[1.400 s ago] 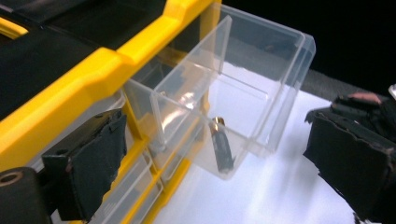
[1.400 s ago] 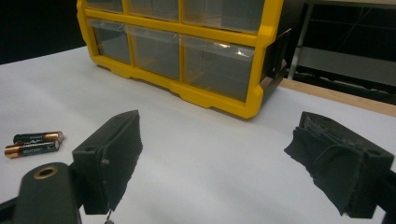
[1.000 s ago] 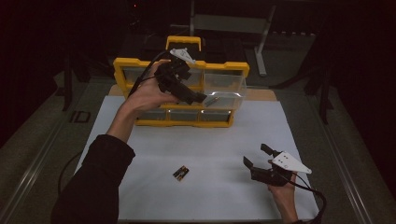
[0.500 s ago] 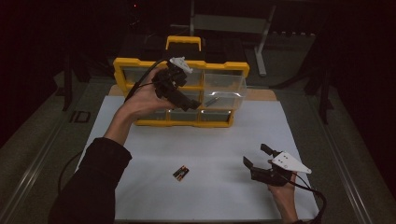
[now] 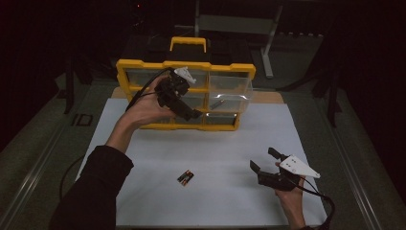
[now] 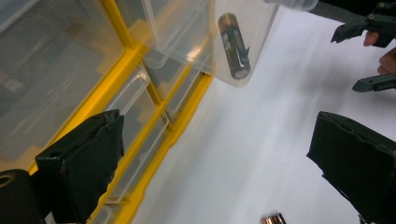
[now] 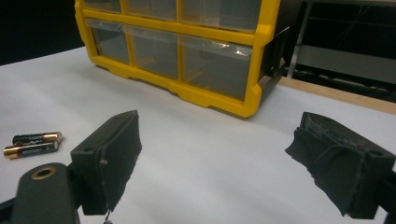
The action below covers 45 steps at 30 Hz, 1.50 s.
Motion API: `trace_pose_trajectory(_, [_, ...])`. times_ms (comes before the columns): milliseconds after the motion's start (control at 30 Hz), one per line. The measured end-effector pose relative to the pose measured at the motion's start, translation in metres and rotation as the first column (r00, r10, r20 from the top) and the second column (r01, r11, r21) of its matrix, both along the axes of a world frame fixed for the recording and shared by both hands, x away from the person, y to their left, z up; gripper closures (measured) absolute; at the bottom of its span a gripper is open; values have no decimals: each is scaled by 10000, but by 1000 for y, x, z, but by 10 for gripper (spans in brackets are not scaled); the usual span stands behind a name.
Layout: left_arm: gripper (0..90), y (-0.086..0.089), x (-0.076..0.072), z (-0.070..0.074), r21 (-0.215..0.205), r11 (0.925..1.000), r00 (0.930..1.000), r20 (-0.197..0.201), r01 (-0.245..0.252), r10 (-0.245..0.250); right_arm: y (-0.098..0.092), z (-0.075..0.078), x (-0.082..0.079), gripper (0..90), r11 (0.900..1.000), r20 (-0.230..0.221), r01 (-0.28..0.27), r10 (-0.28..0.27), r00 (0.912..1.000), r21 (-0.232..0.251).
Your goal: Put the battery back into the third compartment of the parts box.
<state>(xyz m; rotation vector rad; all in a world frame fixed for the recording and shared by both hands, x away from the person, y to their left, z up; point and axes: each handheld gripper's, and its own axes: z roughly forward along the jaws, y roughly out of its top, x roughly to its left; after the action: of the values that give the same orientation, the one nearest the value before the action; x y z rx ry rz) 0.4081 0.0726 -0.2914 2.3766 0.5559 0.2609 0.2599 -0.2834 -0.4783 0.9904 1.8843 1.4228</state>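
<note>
The left gripper (image 5: 191, 113) is raised in front of the yellow drawer cabinet (image 5: 184, 64), near its middle drawers. In the left gripper view its two black jaws stand wide apart with nothing between them and touch nothing; the white table sheet (image 6: 261, 140) is seen through the gap. Just beyond the jaws, a clear drawer (image 6: 243, 42) is pulled out from the cabinet, and one battery (image 6: 233, 45) lies inside it, against the transparent front wall.

The right gripper (image 5: 268, 165) is low over the sheet at the near right side, well apart from the cabinet. Its jaws are also spread wide and hold nothing. In the right gripper view two more batteries (image 7: 31, 143) lie side by side on the sheet, to the left of the jaws and not touching them. In the high view they lie near the middle of the sheet, as a small dark pair; their labels are too small to read, I think.
</note>
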Motion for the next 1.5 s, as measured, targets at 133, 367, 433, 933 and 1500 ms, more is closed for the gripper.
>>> trace_pose_trajectory(133, [42,1,0,-6,84,10000,10000,-49,-53,53,-1,0,0,139,10000,25,-30,30,10000,6])
trace_pose_trajectory(367, [42,1,-1,-14,171,9999,9999,-171,-6,9,-1,1,-1,128,10000,139,88,-88,9999,43])
trace_pose_trajectory(433, [43,1,-1,-14,171,9999,9999,-171,-6,9,-1,1,-1,128,9999,166,106,-107,9998,30])
trace_pose_trajectory(933, [44,1,-4,-33,437,9990,9990,-453,57,-37,-1,2,-2,128,9998,313,168,-169,9994,61])
trace_pose_trajectory(1500, [44,0,-8,-50,661,9978,9978,-667,94,-50,-1,2,-3,128,9998,367,168,-171,9992,72])
